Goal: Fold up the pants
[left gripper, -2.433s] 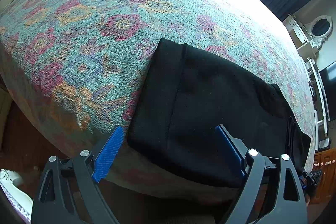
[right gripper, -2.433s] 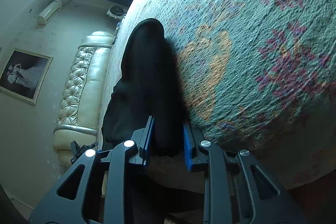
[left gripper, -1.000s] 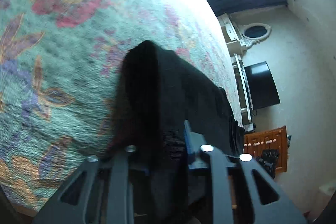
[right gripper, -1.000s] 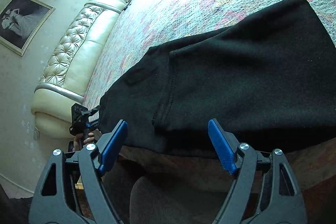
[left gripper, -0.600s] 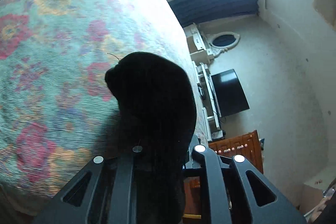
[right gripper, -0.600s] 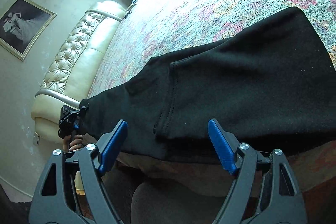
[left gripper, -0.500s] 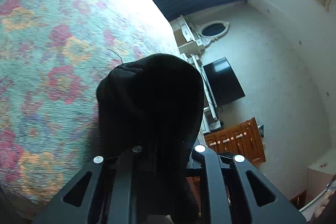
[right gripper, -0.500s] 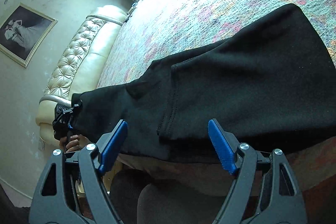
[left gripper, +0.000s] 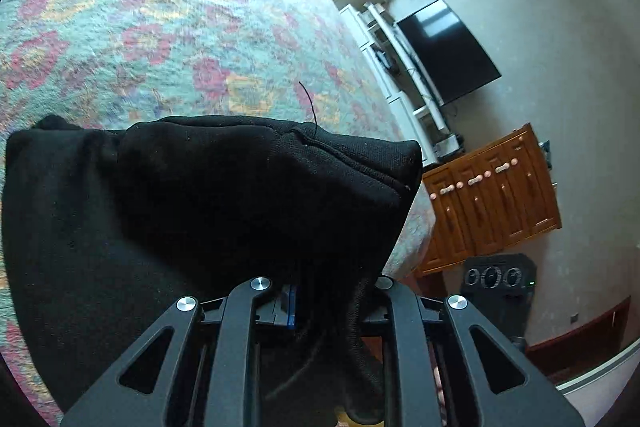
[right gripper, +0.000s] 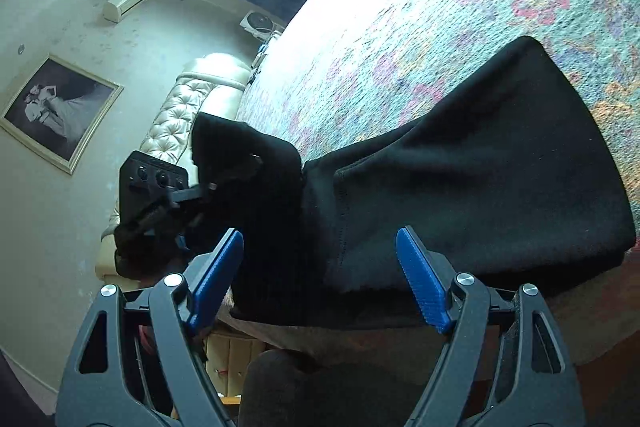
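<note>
Black pants (right gripper: 460, 195) lie across the near edge of a flowered bed cover (right gripper: 440, 7). My left gripper (left gripper: 332, 295) has a bunched end of the pants (left gripper: 240, 195) between its jaws and holds it lifted over the bed; the jaws are opening slightly, with the cloth still pinched. The right wrist view shows that left gripper (right gripper: 224, 171) at the left, raised, cloth draping from it. My right gripper (right gripper: 320, 267) stands open at the bed's near edge, blue pads on either side of the pants' hem, touching nothing.
A TV (left gripper: 448, 51), white shelves and a wooden cabinet (left gripper: 492, 195) stand against the wall beyond the bed's right side. A cream tufted headboard (right gripper: 180, 123) and a framed picture (right gripper: 60, 111) are at the left. A dark rounded shape (right gripper: 280, 387) sits below the right gripper.
The left gripper has swung up and across with the pants' end, lifting it off the bed edge over the rest of the cloth. The right gripper stayed open, shifting only a little.
</note>
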`<action>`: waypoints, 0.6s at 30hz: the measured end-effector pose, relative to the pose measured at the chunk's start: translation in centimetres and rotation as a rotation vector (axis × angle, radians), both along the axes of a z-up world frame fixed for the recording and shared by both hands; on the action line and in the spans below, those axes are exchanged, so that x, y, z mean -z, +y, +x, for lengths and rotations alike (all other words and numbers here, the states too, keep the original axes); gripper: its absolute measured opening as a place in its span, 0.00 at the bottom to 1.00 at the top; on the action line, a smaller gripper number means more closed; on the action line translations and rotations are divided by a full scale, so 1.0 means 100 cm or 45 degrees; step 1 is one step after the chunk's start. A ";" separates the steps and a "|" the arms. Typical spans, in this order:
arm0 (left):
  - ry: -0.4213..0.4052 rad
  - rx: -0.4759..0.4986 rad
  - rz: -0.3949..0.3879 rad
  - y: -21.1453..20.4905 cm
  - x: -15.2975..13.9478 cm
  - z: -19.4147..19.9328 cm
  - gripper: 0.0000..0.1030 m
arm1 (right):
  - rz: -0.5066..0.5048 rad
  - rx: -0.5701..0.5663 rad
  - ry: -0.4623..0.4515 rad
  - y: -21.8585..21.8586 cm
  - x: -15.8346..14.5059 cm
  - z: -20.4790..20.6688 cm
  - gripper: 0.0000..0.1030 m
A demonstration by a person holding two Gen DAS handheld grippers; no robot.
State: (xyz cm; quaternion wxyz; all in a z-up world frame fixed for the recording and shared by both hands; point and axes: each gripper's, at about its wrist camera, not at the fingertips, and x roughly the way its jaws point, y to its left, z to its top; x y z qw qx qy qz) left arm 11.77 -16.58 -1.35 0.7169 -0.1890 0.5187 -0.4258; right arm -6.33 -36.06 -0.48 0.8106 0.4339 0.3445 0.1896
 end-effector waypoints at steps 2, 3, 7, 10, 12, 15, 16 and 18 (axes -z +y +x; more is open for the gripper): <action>0.034 0.006 0.066 -0.012 0.024 -0.009 0.26 | 0.028 0.026 0.021 -0.009 0.006 0.000 0.77; 0.053 0.004 0.089 -0.017 0.032 -0.011 0.33 | 0.037 0.042 0.032 -0.013 0.010 0.000 0.77; 0.143 -0.048 0.002 -0.008 0.032 -0.022 0.48 | 0.072 0.072 0.063 -0.024 0.021 -0.001 0.77; 0.131 -0.093 -0.108 0.019 0.005 -0.034 0.55 | 0.076 0.073 0.074 -0.030 0.027 0.001 0.77; 0.034 -0.141 -0.127 0.043 -0.015 -0.040 0.71 | 0.092 0.062 0.087 -0.031 0.031 0.005 0.77; -0.075 -0.225 -0.068 0.084 -0.026 -0.046 0.73 | 0.061 0.052 0.119 -0.032 0.035 0.014 0.77; -0.084 -0.266 -0.028 0.098 -0.022 -0.043 0.74 | 0.035 0.050 0.139 -0.032 0.036 0.018 0.77; -0.056 -0.341 0.018 0.125 -0.008 -0.036 0.75 | -0.012 0.036 0.171 -0.029 0.038 0.027 0.77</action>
